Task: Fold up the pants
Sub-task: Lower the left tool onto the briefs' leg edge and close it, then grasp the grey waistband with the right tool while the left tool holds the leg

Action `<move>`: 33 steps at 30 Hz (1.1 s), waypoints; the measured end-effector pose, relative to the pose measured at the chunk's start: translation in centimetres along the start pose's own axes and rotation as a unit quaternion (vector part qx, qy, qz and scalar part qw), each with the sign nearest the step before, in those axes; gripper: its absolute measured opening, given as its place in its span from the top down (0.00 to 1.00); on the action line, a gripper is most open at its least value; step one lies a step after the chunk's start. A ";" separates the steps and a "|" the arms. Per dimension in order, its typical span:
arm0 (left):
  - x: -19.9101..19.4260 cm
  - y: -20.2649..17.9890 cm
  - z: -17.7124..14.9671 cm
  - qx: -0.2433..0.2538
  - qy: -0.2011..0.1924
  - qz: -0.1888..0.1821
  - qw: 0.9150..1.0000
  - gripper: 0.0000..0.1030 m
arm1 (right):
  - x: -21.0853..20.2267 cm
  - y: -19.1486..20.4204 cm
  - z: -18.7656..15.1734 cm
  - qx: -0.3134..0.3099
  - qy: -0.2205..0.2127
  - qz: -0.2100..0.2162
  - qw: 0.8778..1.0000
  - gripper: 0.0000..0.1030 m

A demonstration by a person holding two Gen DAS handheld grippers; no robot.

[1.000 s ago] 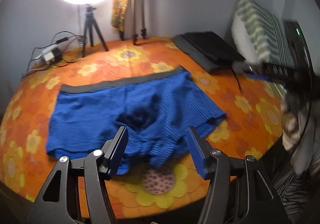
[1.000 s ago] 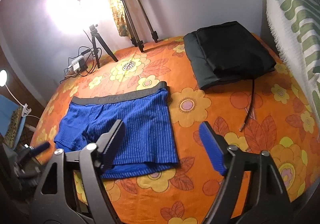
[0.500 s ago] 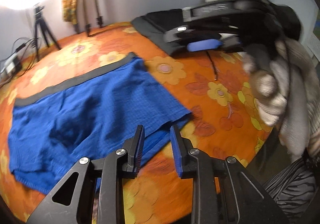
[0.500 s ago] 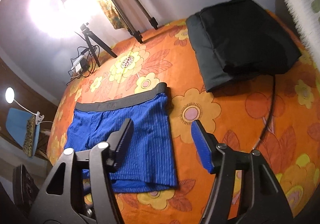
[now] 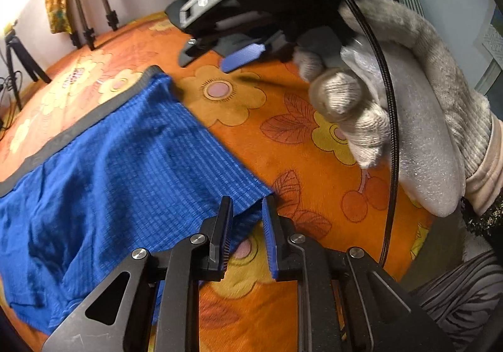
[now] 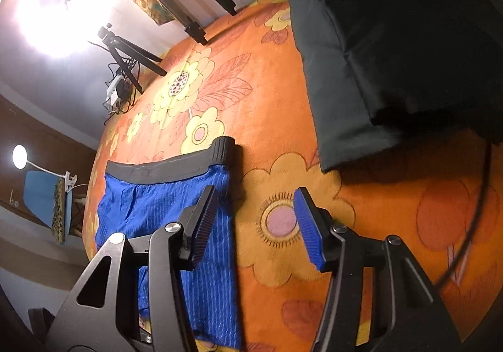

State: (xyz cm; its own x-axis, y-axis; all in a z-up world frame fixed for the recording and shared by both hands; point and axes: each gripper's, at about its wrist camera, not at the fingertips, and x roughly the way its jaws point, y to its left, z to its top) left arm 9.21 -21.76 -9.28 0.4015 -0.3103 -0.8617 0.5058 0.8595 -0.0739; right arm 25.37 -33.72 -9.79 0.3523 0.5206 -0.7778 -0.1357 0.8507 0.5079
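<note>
The blue pants (image 5: 119,169), soft, light and limp, lie flat on the orange flowered bed (image 5: 283,138); left tool (image 5: 246,226), nearly closed, straddles their hem corner, right tool (image 6: 254,220) gapes empty beside their grey waistband (image 6: 176,166), both good holds.

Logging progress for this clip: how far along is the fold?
No fold is made yet: the blue shorts lie flat on the orange bedspread. The left gripper brackets the near hem corner, jaws narrow but not closed. The right gripper hangs open near the waistband. All folds remain.
</note>
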 end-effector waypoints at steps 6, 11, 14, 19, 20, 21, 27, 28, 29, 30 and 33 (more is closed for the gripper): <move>1.2 -0.9 0.5 0.018 0.006 0.020 1.000 0.80 | 1.2 1.0 0.8 -0.034 0.007 -0.001 0.999 0.48; 1.8 -1.2 0.9 0.023 0.012 0.028 0.999 0.63 | 1.9 0.9 1.1 -0.041 0.009 -0.001 0.999 0.48; 1.7 -1.6 0.7 0.029 0.013 0.027 0.999 0.56 | 2.0 0.9 1.4 -0.044 0.006 -0.005 0.999 0.48; 1.8 -2.4 0.4 0.036 0.006 0.035 0.999 0.53 | 2.2 1.1 1.6 -0.049 0.004 -0.007 0.999 0.48; 1.7 -2.3 0.3 0.036 0.003 0.035 0.999 0.56 | 2.2 1.1 1.6 -0.049 0.004 -0.006 0.999 0.48; 1.6 -2.7 0.2 0.036 0.000 0.034 0.999 0.56 | 2.3 1.2 1.6 -0.049 0.004 -0.006 0.999 0.48; 1.6 -0.4 0.4 0.024 -0.014 0.019 0.999 0.92 | 2.7 1.5 1.9 -0.048 0.006 0.001 0.999 0.48; 1.4 0.2 0.4 0.012 -0.014 0.007 1.000 0.93 | 2.8 1.6 2.1 -0.046 0.008 0.006 0.999 0.48; 1.4 0.5 0.4 0.005 -0.014 0.002 1.000 0.93 | 3.0 1.7 2.1 -0.044 0.009 0.009 0.999 0.48; 1.4 0.9 0.4 -0.001 -0.014 -0.003 1.000 0.93 | 3.1 1.9 2.1 -0.044 0.009 0.010 0.999 0.48; 0.5 1.7 0.1 -0.019 -0.022 -0.014 0.999 0.93 | 3.7 2.5 2.2 -0.044 0.014 0.022 0.999 0.48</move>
State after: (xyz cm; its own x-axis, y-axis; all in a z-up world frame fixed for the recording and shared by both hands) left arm 10.38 -20.52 -9.82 0.4206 -0.3520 -0.8362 0.4883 0.8646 -0.1183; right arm 28.38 -29.86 -10.57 0.3176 0.5583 -0.7664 -0.2316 0.8295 0.5083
